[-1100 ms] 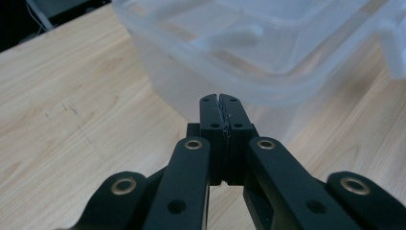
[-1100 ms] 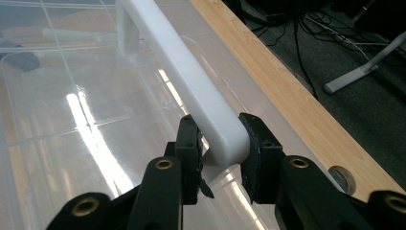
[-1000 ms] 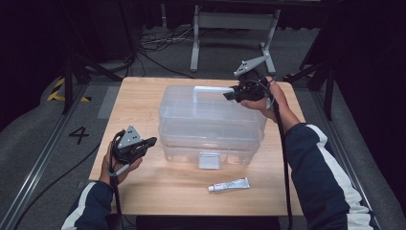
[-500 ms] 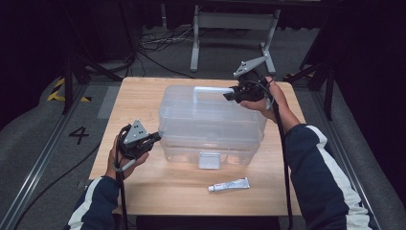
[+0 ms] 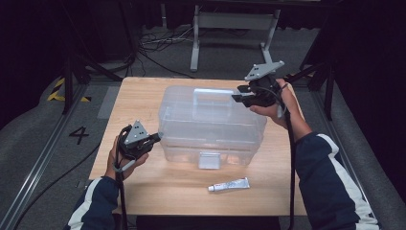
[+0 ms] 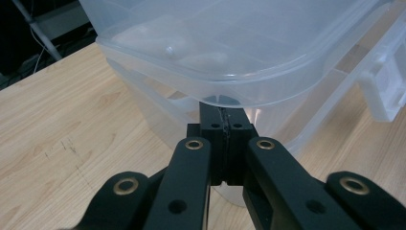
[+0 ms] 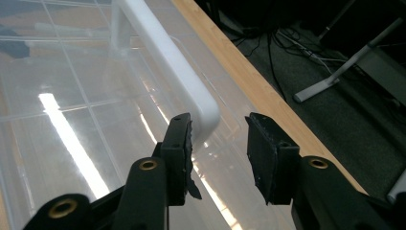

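Note:
A clear plastic box (image 5: 210, 124) with a closed lid and a white handle (image 5: 206, 93) stands in the middle of the wooden table (image 5: 143, 96). My left gripper (image 5: 156, 138) is shut, with nothing between its jaws. Its tips (image 6: 223, 125) are tucked under the lid's rim at the box's left front corner (image 6: 215, 93). My right gripper (image 5: 240, 94) hovers over the lid at the handle's right end. Its jaws have just been opening. In the right gripper view the handle's end (image 7: 203, 110) lies between the parted pads of my right gripper (image 7: 220, 139), close to the left one.
A small white tube (image 5: 229, 185) lies on the table in front of the box. A white latch (image 5: 209, 160) sits on the box's front wall. The table's right edge (image 7: 258, 86) runs beside the box, with dark floor, cables and a metal stand beyond.
The right gripper's jaws have parted and the hand has drawn a little to the right, off the handle. The left gripper has shifted slightly towards the box corner.

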### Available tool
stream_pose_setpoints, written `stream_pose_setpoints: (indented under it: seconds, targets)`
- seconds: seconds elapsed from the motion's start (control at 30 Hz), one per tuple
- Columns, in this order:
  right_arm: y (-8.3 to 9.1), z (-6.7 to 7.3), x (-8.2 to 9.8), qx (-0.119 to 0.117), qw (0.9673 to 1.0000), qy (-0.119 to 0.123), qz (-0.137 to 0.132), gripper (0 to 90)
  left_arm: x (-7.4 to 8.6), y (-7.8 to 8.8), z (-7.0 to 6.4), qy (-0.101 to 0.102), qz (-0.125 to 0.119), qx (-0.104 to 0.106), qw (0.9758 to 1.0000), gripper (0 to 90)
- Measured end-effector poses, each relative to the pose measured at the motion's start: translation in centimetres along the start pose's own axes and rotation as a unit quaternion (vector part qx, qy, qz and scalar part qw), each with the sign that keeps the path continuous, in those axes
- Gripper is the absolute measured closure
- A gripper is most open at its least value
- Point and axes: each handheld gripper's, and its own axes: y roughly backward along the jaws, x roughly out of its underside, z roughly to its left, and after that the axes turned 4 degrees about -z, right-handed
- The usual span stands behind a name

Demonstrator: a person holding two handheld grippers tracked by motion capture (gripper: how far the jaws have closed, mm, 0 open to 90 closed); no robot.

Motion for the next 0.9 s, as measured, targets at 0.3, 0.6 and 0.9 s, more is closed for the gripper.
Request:
stream_pose_setpoints:
  seconds: [0.3,0.6,0.9]
  targets:
    - [4.6,-0.9,3.7,0.033,0.9983,-0.001,-0.047,57.4,-0.1,0.0,0.0,-0.002,0.001,-0.002,1.0000,89.7]
    - [7.4,-1.7,8.4,0.060,0.9957,-0.025,-0.066,55.2,-0.3,0.1,0.0,-0.003,0.001,-0.001,1.0000,89.7]
    - [6.7,-1.0,12.7,0.053,0.9958,-0.041,-0.063,44.9,-0.6,0.1,0.0,-0.006,0.001,-0.009,0.9999,89.5]
